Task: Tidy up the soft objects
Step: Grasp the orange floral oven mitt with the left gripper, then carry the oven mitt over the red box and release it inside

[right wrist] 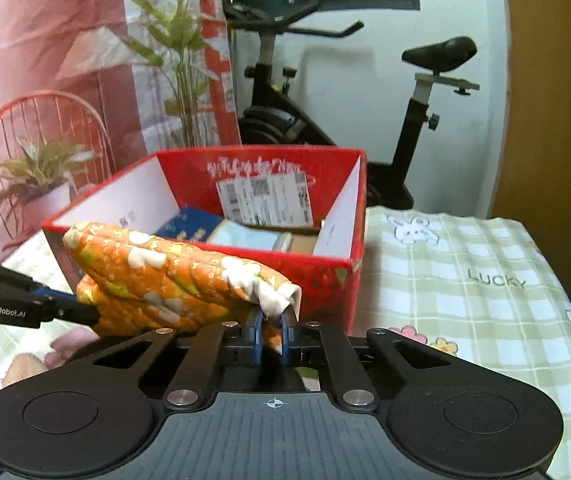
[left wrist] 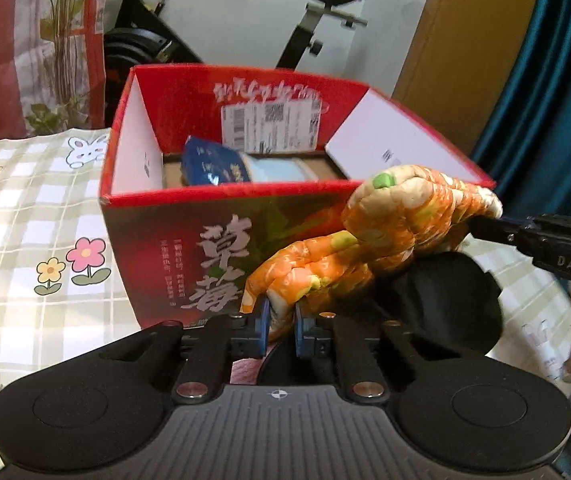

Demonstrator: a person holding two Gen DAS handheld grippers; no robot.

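An orange quilted oven mitt with a flower print hangs in front of the open red cardboard box. My left gripper is shut on the mitt's near corner, with cloth pinched between the blue pads. In the right wrist view the same mitt stretches leftward, and my right gripper is shut on its cream-edged end. Each gripper also shows in the other view: the right one at the mitt's far end, the left one at its lower left. Inside the box lie a blue packet and a pale blue pack.
The box stands on a table with a green checked cloth printed with flowers and rabbits. A black round object lies under the mitt. Behind the table stand an exercise bike, a potted plant and a red wire chair back.
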